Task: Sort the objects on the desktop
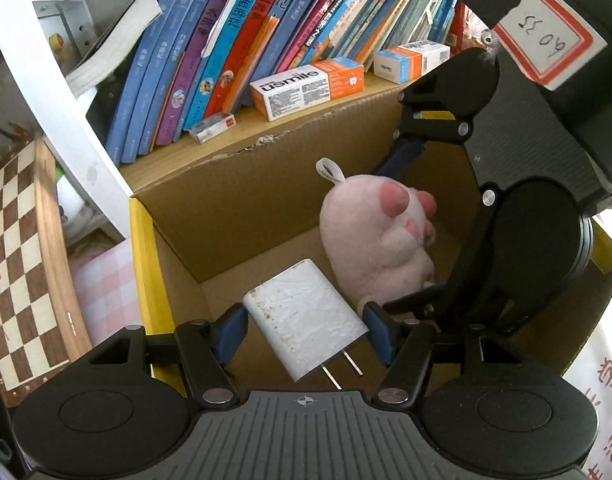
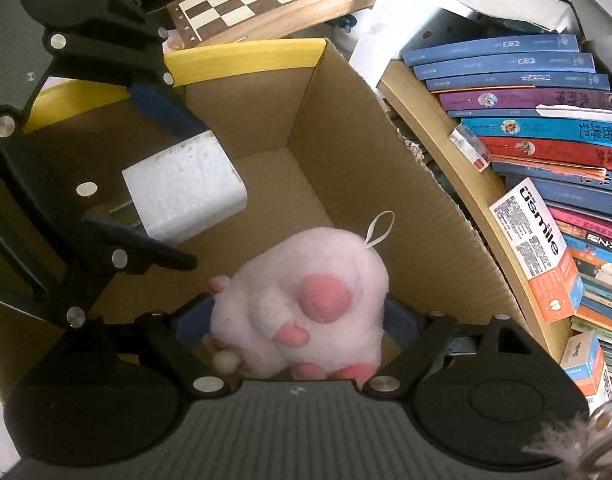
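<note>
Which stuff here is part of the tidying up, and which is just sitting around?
Part of the job:
white charger in the left hand-held gripper
pink plush toy in the right hand-held gripper
cardboard box

Just sitting around:
books
usmile box
chessboard

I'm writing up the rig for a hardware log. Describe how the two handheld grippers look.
Both match: black linkage arms with silver pivot bolts, dark blue pads on the jaws, a grey ribbed body between two round black housings. The left gripper has a small crosshair mark on its ribbed body. The right gripper, seen from the left wrist camera, carries a white red-bordered label with handwritten digits. No cables, hands or sleeves show.
</note>
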Motion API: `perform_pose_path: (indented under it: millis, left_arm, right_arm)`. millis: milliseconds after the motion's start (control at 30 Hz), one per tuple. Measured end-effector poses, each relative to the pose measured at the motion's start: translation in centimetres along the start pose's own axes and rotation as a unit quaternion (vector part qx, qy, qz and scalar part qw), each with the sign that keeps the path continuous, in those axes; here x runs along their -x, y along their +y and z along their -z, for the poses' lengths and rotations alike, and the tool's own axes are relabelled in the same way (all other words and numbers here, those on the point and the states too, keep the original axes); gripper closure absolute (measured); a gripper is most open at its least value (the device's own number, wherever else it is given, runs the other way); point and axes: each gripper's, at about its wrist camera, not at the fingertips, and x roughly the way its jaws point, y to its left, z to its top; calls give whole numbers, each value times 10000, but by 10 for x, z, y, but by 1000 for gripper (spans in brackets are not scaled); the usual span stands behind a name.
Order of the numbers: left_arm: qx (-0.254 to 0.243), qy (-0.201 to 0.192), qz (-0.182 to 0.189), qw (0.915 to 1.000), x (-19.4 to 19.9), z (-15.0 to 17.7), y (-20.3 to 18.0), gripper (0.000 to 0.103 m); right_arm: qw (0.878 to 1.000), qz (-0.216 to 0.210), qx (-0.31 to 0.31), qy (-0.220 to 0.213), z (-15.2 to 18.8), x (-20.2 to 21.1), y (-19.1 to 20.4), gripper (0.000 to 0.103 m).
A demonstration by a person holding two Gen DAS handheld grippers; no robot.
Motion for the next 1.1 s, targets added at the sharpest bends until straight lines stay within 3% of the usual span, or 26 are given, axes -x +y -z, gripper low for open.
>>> perform_pose_path:
  millis: [300,600,733,900,1100]
  left_arm:
    - [-9,-285,-102,9995,25,-1,-2,30]
    - [151,-942,-132,9953,71,1,-8,29]
    - [253,-1297,-156,9911,96,4,-12,22]
    - [489,-1686,-188,9843,132,16,-14,21]
    - [887,-2010,-489,9743,166,46,-9,19]
  right_arm:
    - [9984,119,-376,-393,5,27,-4,12]
    - [9915,353,-833,-931,16,77,-3,11]
    - [9863,481,-889,-1305,25,104,9,11]
    - [9776,660,-1078,-1684,36,137,27,11]
    - [9574,850,-1698,-2174,60,179,48,8]
